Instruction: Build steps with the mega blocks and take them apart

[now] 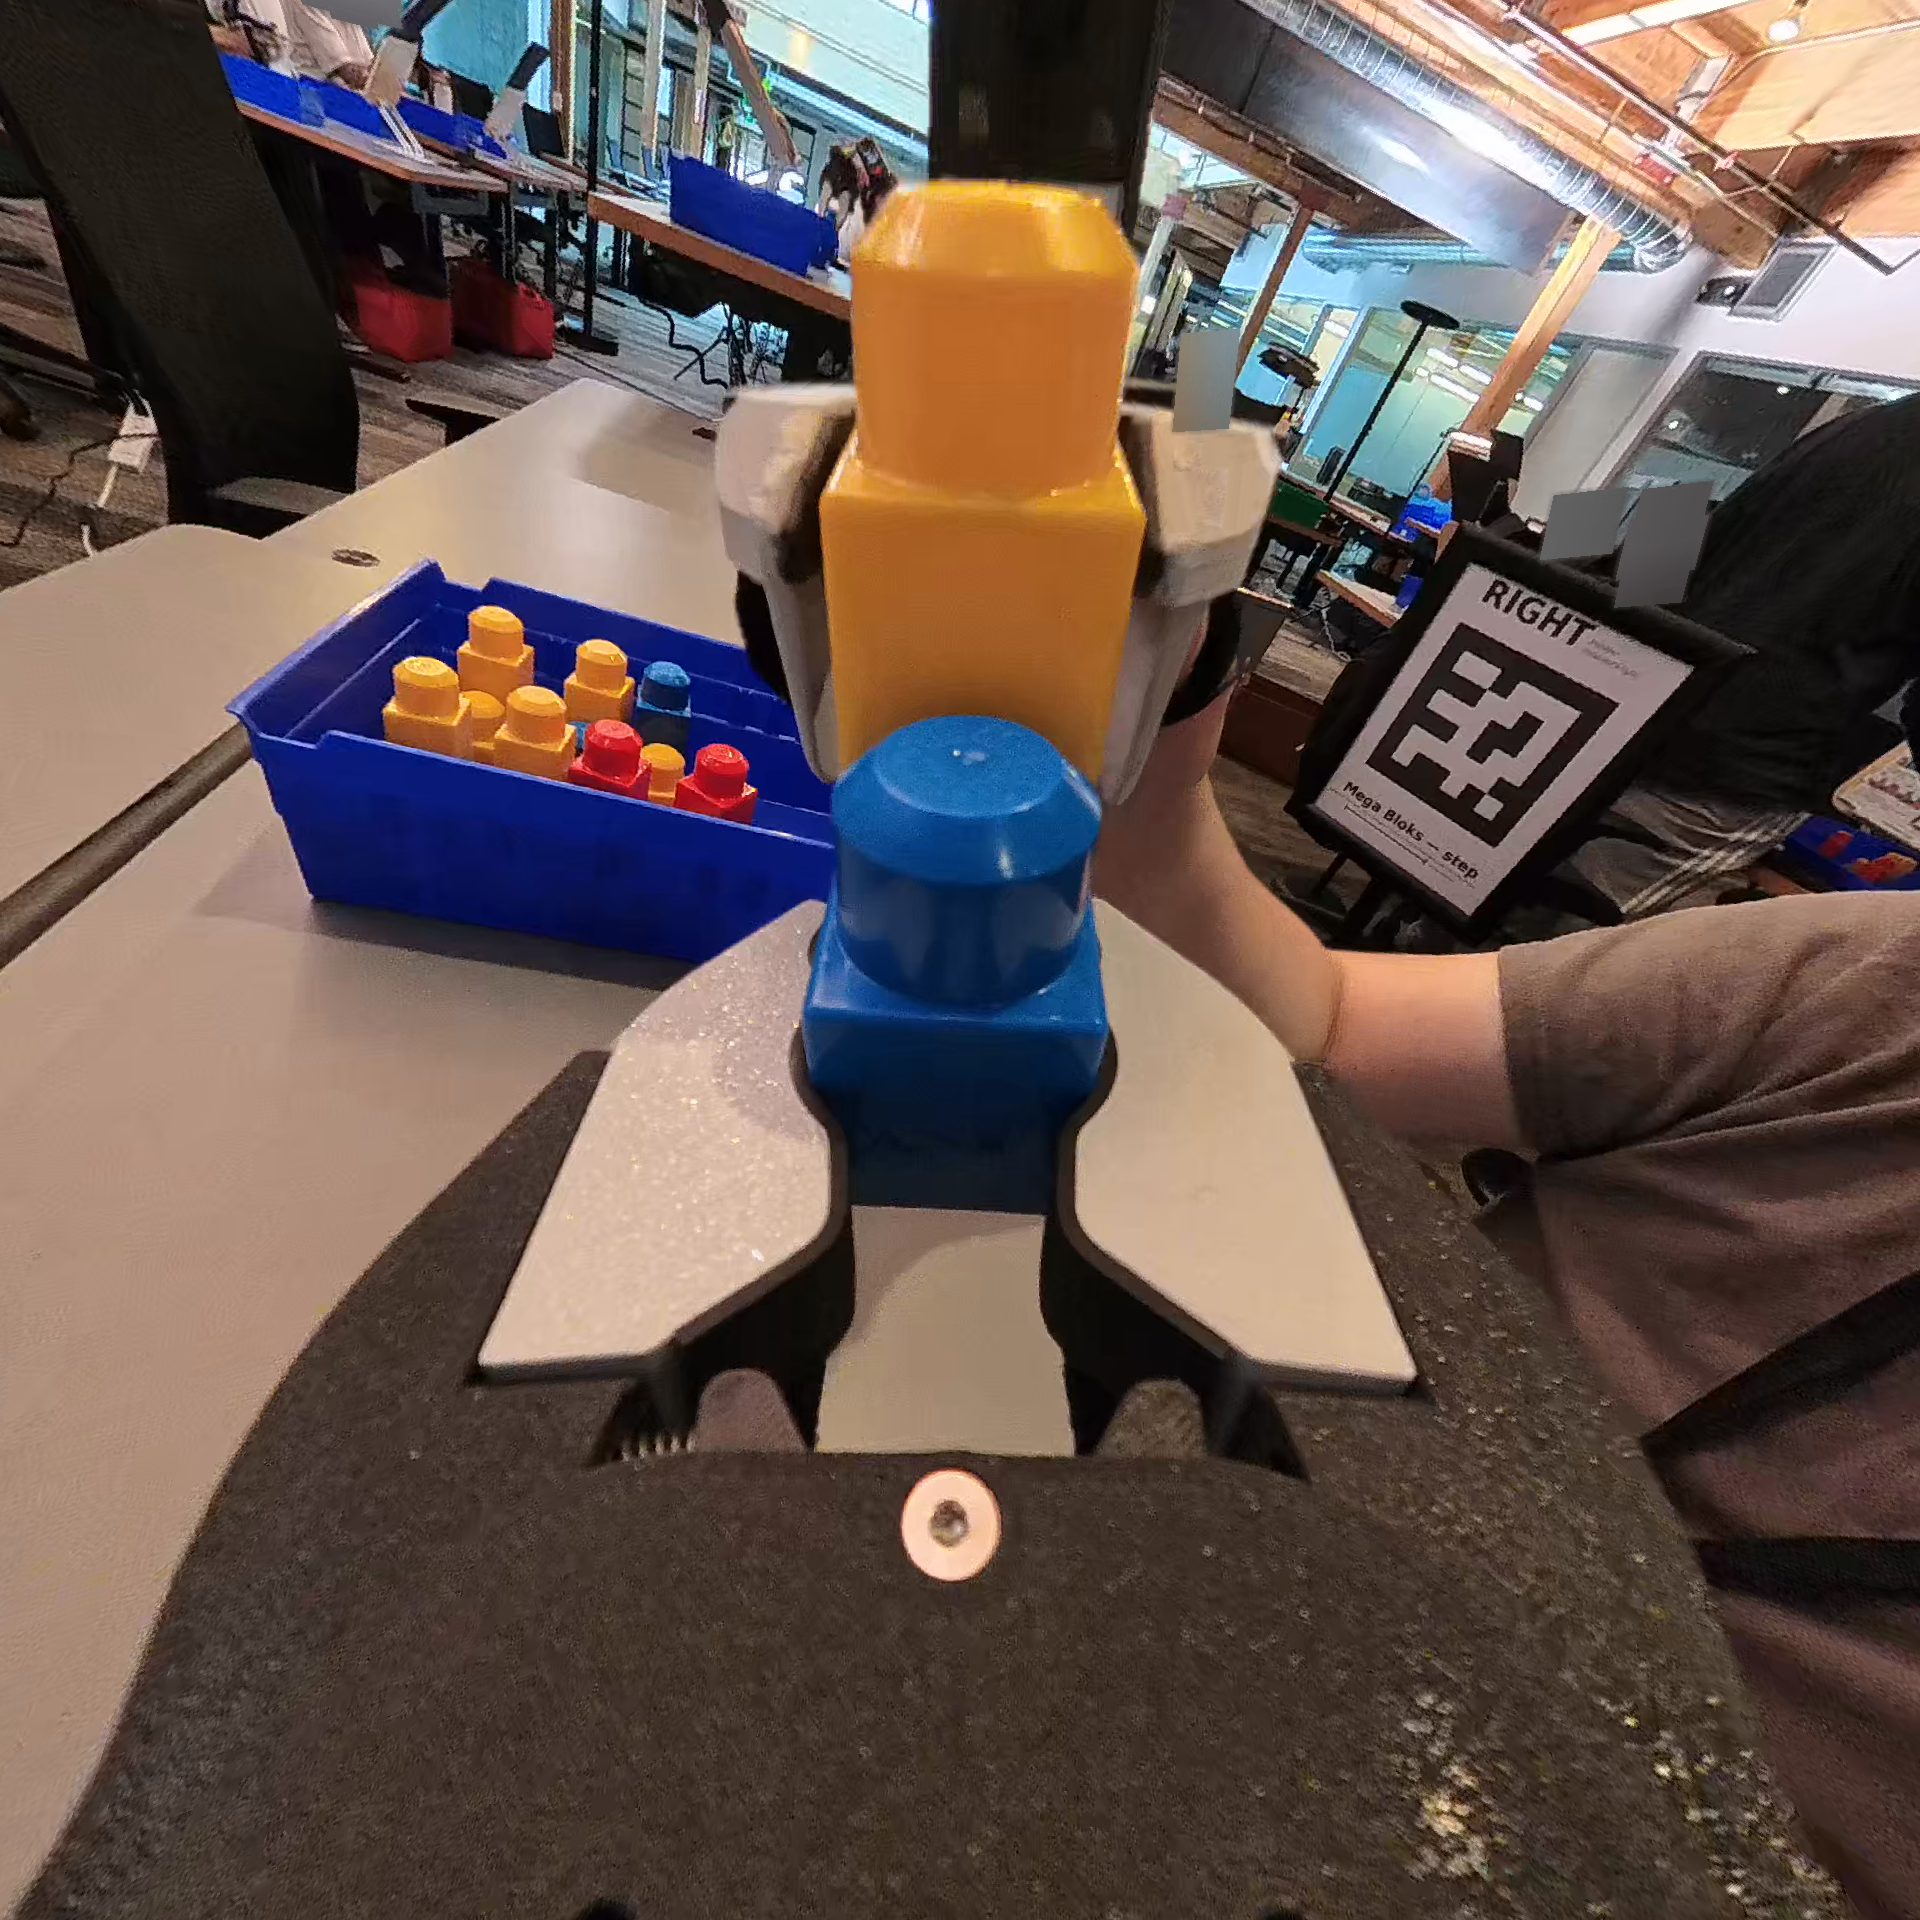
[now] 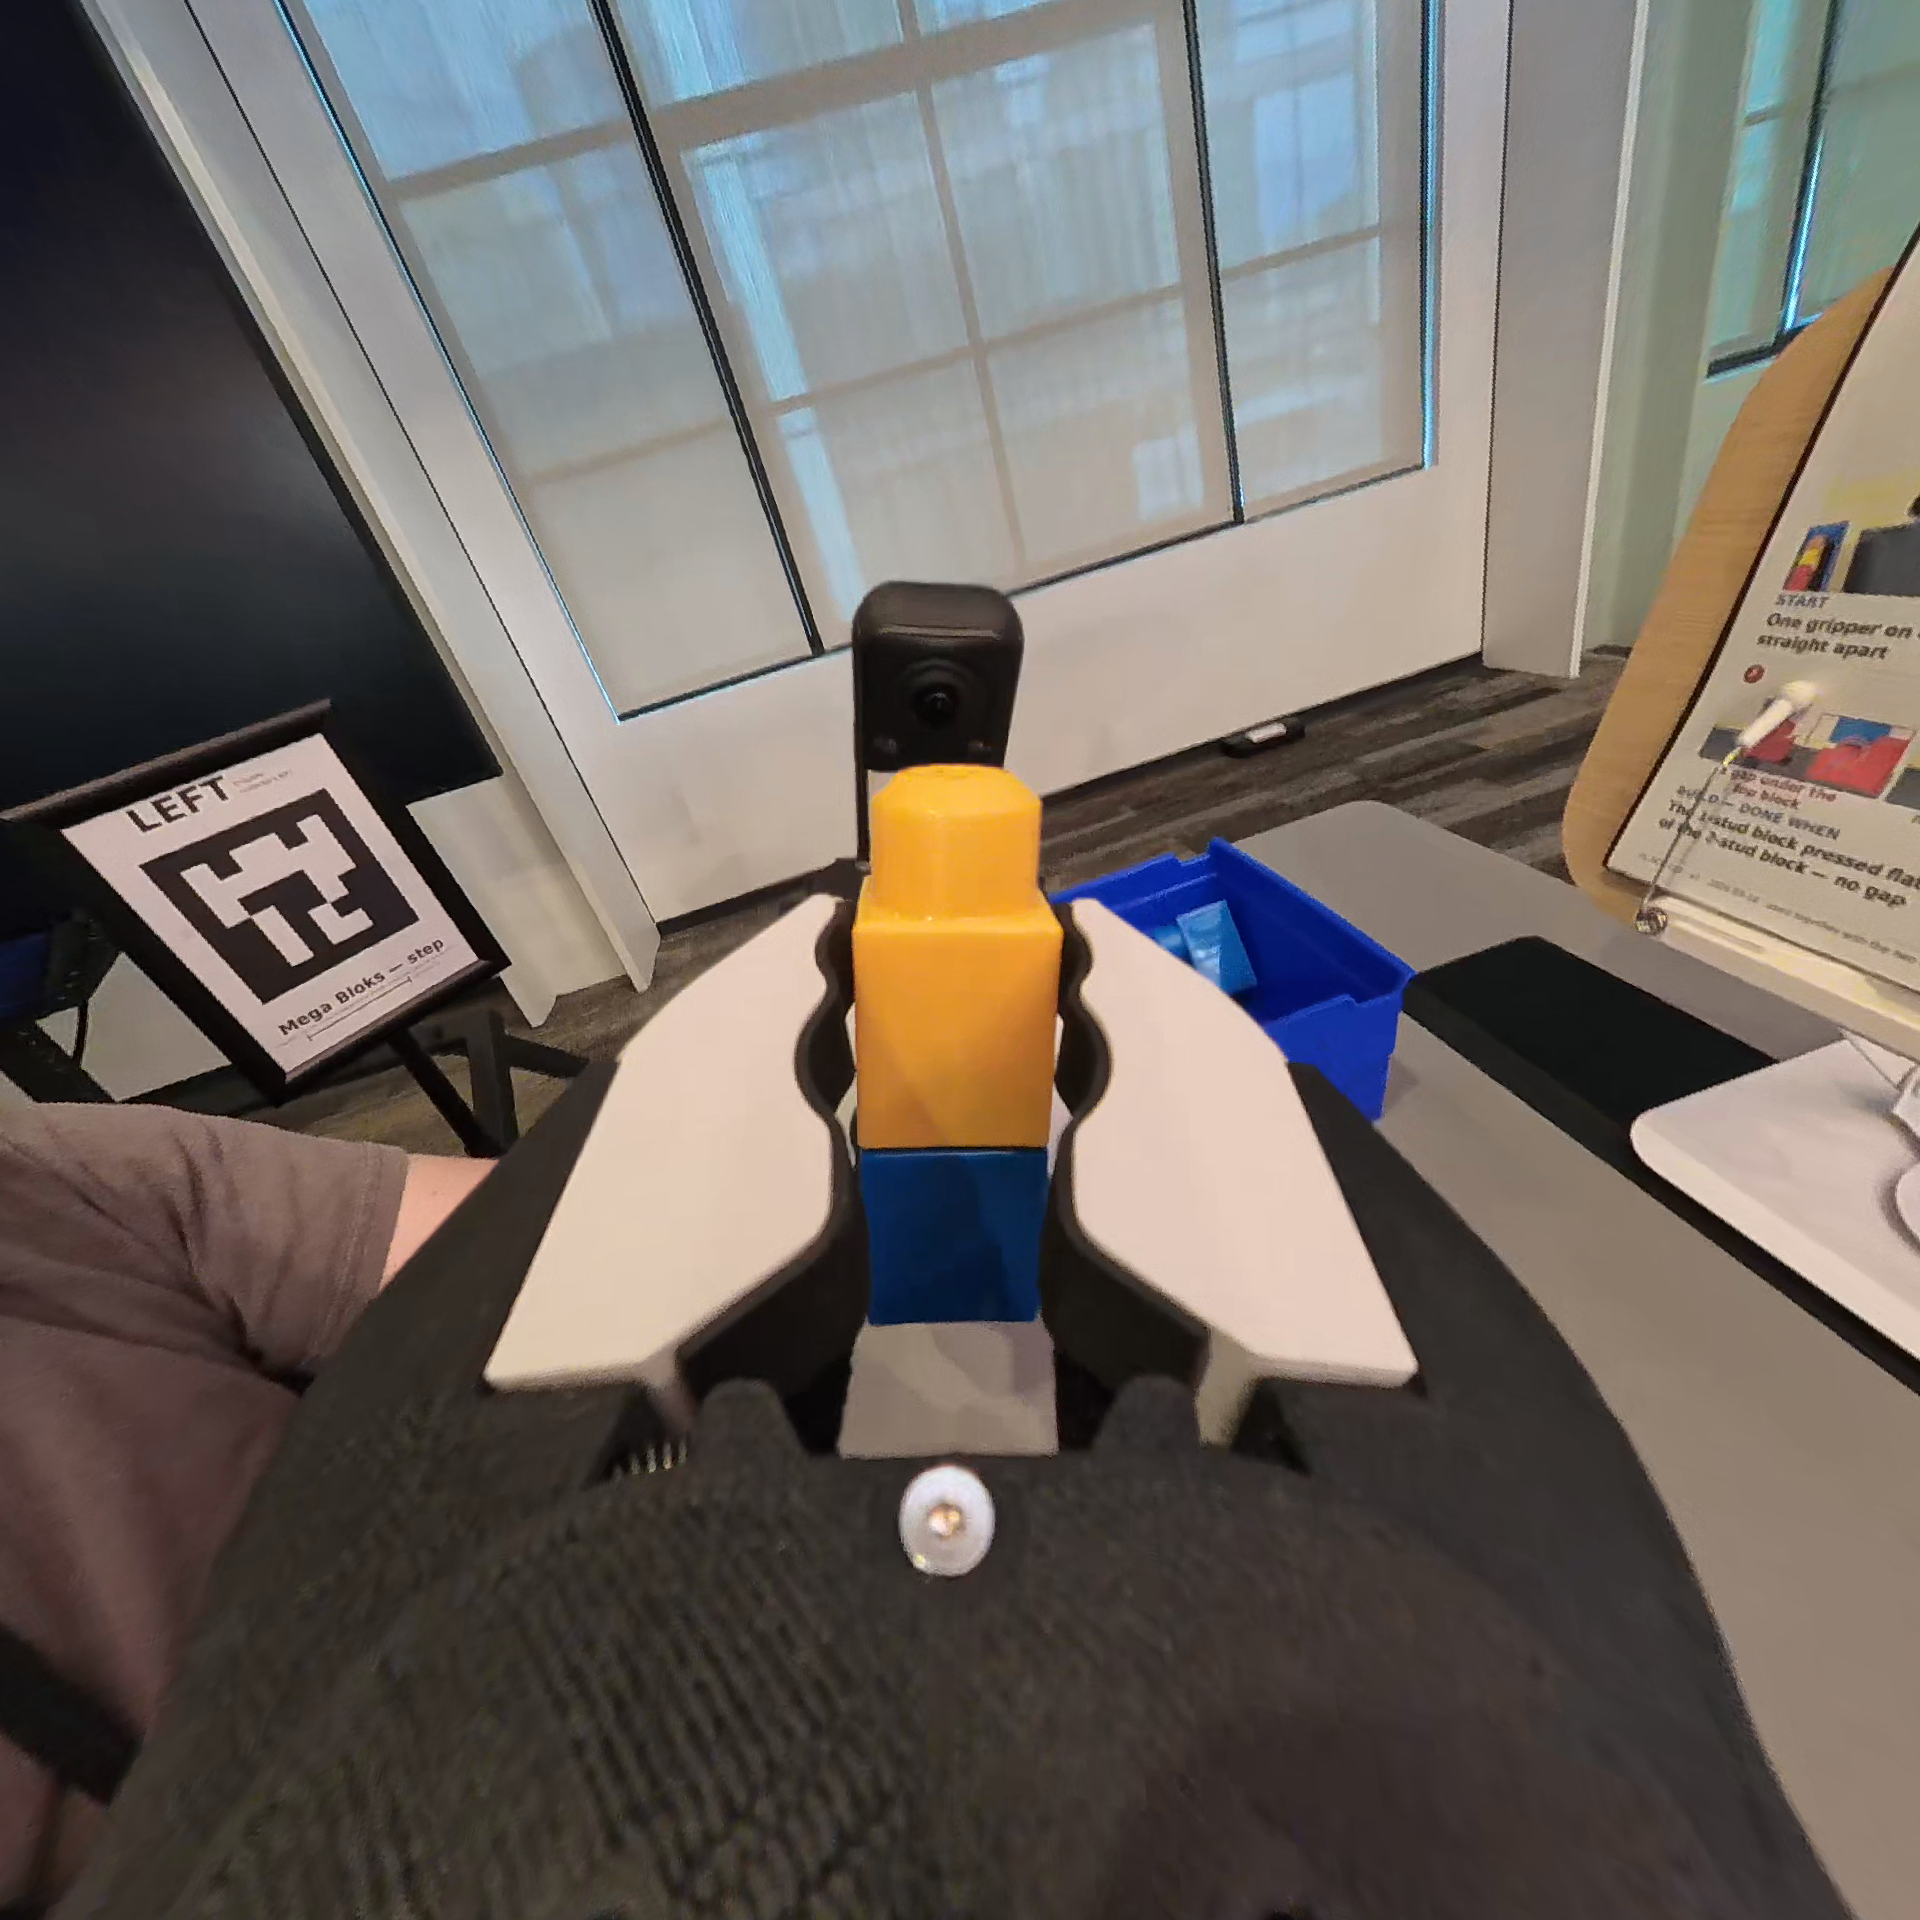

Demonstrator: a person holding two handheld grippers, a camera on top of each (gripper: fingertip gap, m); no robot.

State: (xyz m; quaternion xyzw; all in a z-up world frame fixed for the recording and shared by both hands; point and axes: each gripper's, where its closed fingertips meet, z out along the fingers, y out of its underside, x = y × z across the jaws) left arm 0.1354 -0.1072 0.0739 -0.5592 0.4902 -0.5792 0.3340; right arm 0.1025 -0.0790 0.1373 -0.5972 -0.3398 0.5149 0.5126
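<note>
Yellow block (image 1: 982, 582) and blue block (image 1: 956, 997), studs up, long axes vertical.

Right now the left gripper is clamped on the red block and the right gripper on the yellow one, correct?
Not quite. The left gripper is clamped on a blue block, not a red one, as the left wrist view shows. The right gripper does grip the yellow block.

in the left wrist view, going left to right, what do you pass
blue bin of loose blocks on the table → blue block in the left tongs, with the yellow block behind it held by the right tongs → framed sign on its stand
</note>
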